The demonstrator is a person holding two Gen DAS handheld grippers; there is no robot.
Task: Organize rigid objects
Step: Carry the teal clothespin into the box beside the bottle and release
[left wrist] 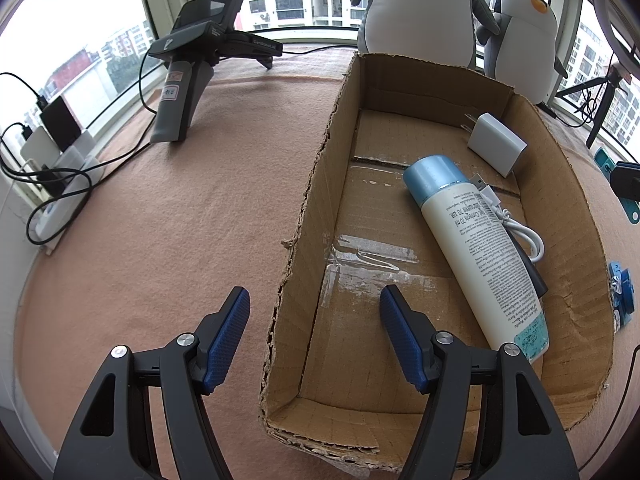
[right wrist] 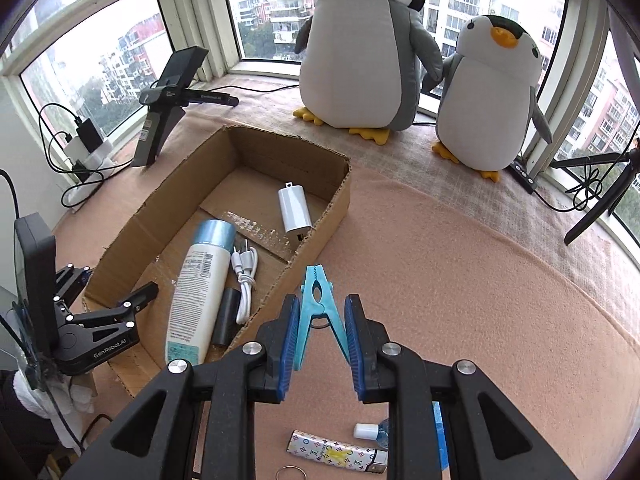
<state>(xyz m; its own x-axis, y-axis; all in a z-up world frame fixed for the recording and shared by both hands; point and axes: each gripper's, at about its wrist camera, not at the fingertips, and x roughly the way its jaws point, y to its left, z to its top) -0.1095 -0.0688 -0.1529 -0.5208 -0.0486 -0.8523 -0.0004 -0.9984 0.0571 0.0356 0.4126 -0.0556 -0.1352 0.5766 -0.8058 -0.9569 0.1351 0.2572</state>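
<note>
Rigid objects, sorting into one cardboard box (right wrist: 332,204), roughly half done by my judgement

Lying in the box, counted:
- bottle (right wrist: 200,284), white with blue cap: one, on its side
- charger plug (right wrist: 294,208), white: one, near the far wall
- coiled cable (right wrist: 244,280), white: one, beside the bottle
- small black cylinder (right wrist: 226,316): one, touching the bottle's lower end

Travelling:
- clothespin (right wrist: 320,300), turquoise: one, sitting between the pads of the right gripper (right wrist: 322,312), which is clamping its handle legs; it is hanging over the pink cloth (right wrist: 460,272), just beside the box's near wall and not yet inside

Waiting on the cloth under the right gripper:
- patterned lighter-like stick (right wrist: 336,452): one
- small white-capped bottle (right wrist: 370,431): one, partly hidden
- metal ring (right wrist: 289,473): one
- blue item (left wrist: 622,294), unclear: one

Left gripper (left wrist: 314,312) is hovering with jaws spread wide and holding nothing, straddling the box's left wall

Bystanders: plush penguins (right wrist: 360,48), two; spare gripper on stand (right wrist: 168,96), one
</note>
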